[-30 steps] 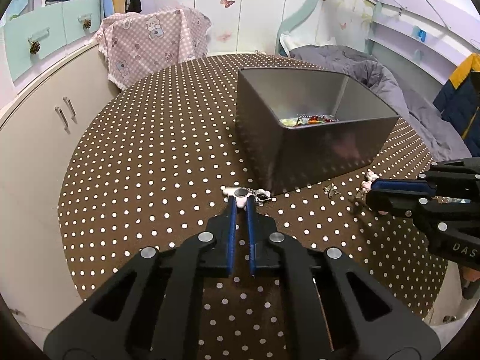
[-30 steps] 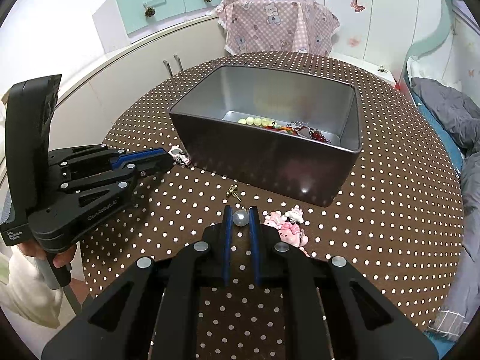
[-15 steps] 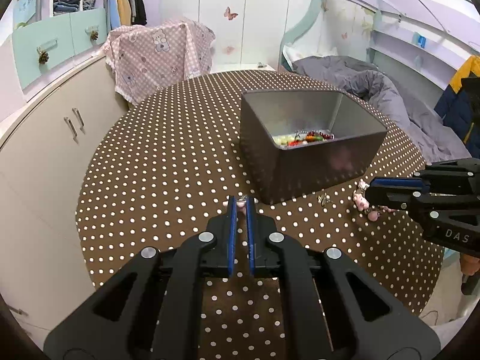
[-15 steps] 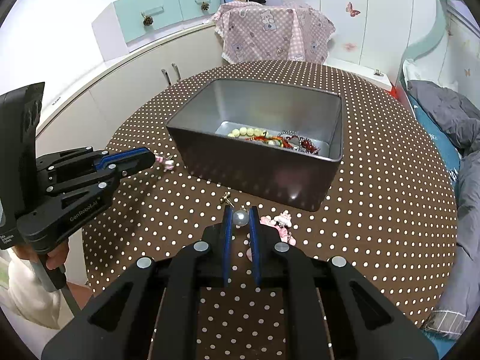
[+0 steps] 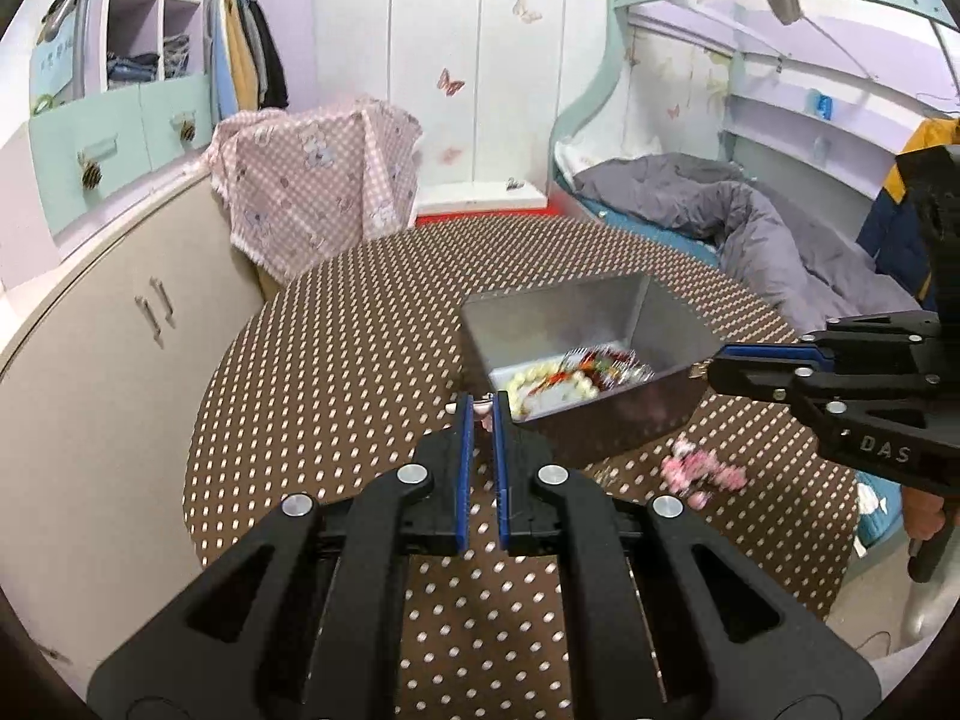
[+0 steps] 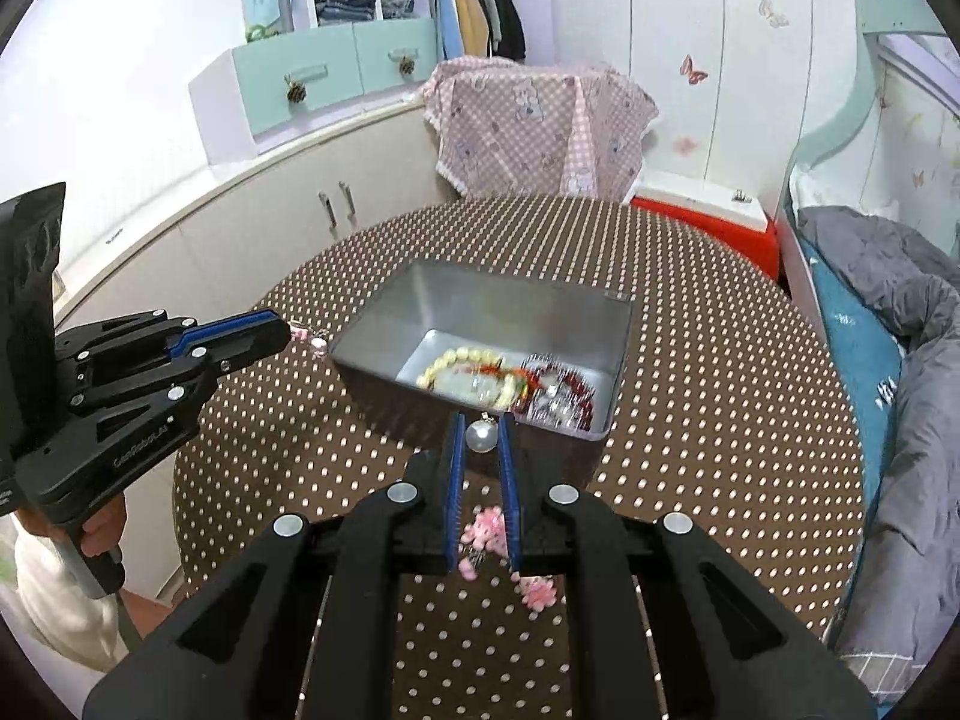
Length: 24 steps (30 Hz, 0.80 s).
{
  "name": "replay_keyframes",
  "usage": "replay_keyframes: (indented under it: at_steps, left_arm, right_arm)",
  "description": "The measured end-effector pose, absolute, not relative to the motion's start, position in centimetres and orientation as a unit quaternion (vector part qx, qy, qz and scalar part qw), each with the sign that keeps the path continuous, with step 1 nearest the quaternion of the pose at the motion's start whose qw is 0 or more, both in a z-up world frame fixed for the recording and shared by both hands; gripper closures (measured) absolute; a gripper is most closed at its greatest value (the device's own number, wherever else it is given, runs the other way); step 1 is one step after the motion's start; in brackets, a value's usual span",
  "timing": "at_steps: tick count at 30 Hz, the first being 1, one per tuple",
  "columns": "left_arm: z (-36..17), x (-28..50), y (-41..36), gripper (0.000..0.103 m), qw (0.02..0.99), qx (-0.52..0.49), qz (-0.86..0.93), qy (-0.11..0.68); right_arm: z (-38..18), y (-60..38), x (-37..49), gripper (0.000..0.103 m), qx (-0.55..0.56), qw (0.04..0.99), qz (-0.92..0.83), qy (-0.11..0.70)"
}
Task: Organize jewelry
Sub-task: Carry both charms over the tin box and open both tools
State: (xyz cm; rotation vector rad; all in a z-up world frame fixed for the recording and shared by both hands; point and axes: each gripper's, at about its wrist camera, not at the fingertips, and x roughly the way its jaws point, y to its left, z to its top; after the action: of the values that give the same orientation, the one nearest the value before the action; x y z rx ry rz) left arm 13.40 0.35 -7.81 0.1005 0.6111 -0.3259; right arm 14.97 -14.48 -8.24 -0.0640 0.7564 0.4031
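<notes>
My left gripper (image 5: 482,407) is shut on a small pink-and-white trinket (image 5: 480,405), held above the dotted brown table (image 5: 336,360) beside the metal box (image 5: 558,306). From the right wrist view, that left gripper (image 6: 282,329) hangs at the box's left corner with the trinket (image 6: 309,339) dangling. My right gripper (image 6: 482,420) is shut on a pearl (image 6: 482,437) just before the box's (image 6: 510,306) near wall. A cream bead bracelet (image 6: 462,360) and red beads (image 6: 561,390) lie inside. Pink charm jewelry (image 6: 486,531) stays on the table below.
The table's round edge runs close on all sides. A chair under a pink checked cloth (image 5: 318,192) stands at the far side, pale cabinets (image 5: 120,330) to the left, a bed with a grey duvet (image 5: 750,222) to the right. A person's hand (image 6: 99,534) grips the left handle.
Both grippers have risen off the table, each carrying its piece. The box now sits lower in both views and its contents show more fully.
</notes>
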Motion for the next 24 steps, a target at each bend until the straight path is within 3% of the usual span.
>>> replay_keyframes:
  at_steps: [18, 22, 24]
  left_arm:
    - [-7.6, 15.5, -3.3, 0.096, 0.934, 0.059, -0.195, 0.294]
    - [-8.2, 16.4, -3.2, 0.096, 0.927, 0.052, -0.192, 0.318]
    - [-8.4, 16.6, -3.0, 0.096, 0.926, 0.048, -0.186, 0.326]
  right_arm:
    - [-7.5, -14.6, 18.2, 0.092, -0.031, 0.912, 0.198, 0.357]
    - [-7.5, -15.4, 18.6, 0.082, -0.02, 0.914, 0.189, 0.358]
    - [-7.6, -15.9, 18.8, 0.065, -0.017, 0.915, 0.178, 0.361]
